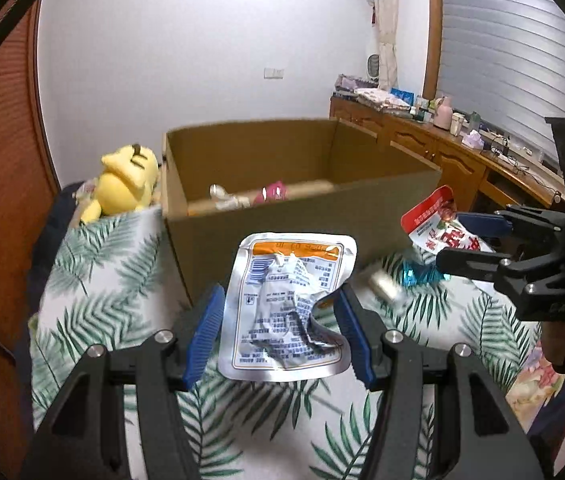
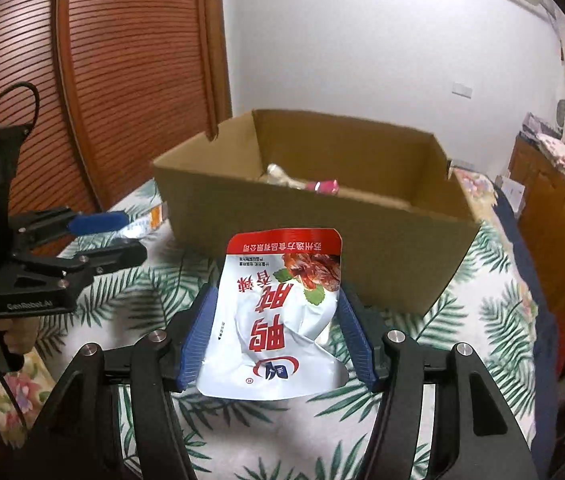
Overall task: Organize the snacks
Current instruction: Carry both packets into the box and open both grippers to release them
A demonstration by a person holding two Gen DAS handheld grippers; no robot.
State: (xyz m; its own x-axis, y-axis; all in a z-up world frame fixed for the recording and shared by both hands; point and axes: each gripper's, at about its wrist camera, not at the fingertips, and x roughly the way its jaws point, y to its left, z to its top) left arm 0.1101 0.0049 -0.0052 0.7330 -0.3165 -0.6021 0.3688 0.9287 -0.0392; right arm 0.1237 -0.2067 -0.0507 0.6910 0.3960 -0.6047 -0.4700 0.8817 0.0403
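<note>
Two hand-held grippers tilted down near cardboard box point(image 1: 302, 216): left hand-held gripper point(image 1: 280, 320) clamps silver pouch point(image 1: 286, 312), right hand-held gripper point(image 2: 278, 328) clamps red-white pouch point(image 2: 278, 316).

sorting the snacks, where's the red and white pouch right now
The red and white pouch is clamped in the right gripper, above the leaf-print cloth just in front of the cardboard box; the left wrist view shows it at far right.

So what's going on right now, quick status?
Left gripper shut on silver pouch. Right gripper shut on red-white pouch. Open cardboard box ahead, nothing blocking.
</note>
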